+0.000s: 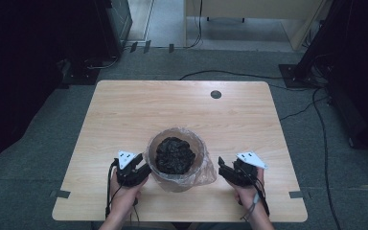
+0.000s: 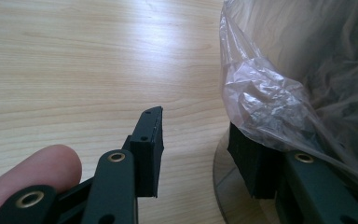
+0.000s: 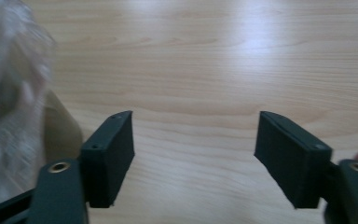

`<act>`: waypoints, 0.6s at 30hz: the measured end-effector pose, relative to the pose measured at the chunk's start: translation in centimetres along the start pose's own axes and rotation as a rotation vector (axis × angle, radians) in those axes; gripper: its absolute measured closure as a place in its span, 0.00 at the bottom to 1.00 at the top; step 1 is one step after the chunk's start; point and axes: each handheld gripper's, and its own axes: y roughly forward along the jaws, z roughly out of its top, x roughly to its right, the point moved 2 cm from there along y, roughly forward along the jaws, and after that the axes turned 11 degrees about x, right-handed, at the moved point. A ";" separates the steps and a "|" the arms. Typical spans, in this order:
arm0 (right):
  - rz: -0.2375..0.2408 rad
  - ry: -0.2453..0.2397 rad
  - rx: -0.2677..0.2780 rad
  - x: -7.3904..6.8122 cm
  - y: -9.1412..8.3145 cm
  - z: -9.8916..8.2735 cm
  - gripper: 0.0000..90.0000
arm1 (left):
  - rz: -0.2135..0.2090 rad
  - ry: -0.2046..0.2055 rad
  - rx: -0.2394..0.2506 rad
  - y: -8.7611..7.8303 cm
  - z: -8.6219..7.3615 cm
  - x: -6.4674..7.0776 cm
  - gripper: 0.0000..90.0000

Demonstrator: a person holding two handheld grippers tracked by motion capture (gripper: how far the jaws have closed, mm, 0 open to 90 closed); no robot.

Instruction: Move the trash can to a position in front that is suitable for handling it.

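A round bin point(image 1: 178, 183) lined with a clear plastic bag point(image 1: 206, 173) stands at the front middle of the wooden table point(image 1: 124, 110). A crumpled black mass point(image 1: 174, 155) fills its inside. My left gripper point(image 1: 142, 169) sits right against the bin's left side, open. In the left gripper view point(image 2: 196, 140) the bag's loose fold point(image 2: 270, 98) drapes over the right-hand jaw, and the other jaw is bare over the wood. My right gripper point(image 1: 224, 168) rests open just right of the bin, with nothing between its fingers point(image 3: 193, 140); the bag point(image 3: 9, 93) shows blurred at its left.
The far half of the table is bare wood with a round cable hole point(image 1: 215, 94) near the back edge. Black cables point(image 1: 316, 110) run over the grey floor behind and to the right. Dark equipment stands at both sides of the room.
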 end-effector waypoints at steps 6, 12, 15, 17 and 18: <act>0.062 -0.012 0.035 -2.7 0.4 0.0 0.42 | -0.016 0.010 -0.002 0.1 -0.3 0.8 0.62; 0.067 -0.034 0.066 -3.4 -0.3 0.0 0.44 | -0.031 0.030 -0.004 -0.2 -0.5 1.7 0.63; 0.068 -0.021 0.070 -3.1 -0.3 -0.1 0.44 | -0.041 0.030 -0.003 -0.2 -0.6 1.8 0.63; 0.068 -0.021 0.067 -2.9 -0.2 -0.1 0.40 | -0.048 0.034 -0.007 -0.3 -0.6 1.6 0.59; 0.068 -0.026 0.068 -2.7 -0.3 -0.1 0.39 | -0.050 0.038 -0.010 -0.4 -0.6 1.4 0.56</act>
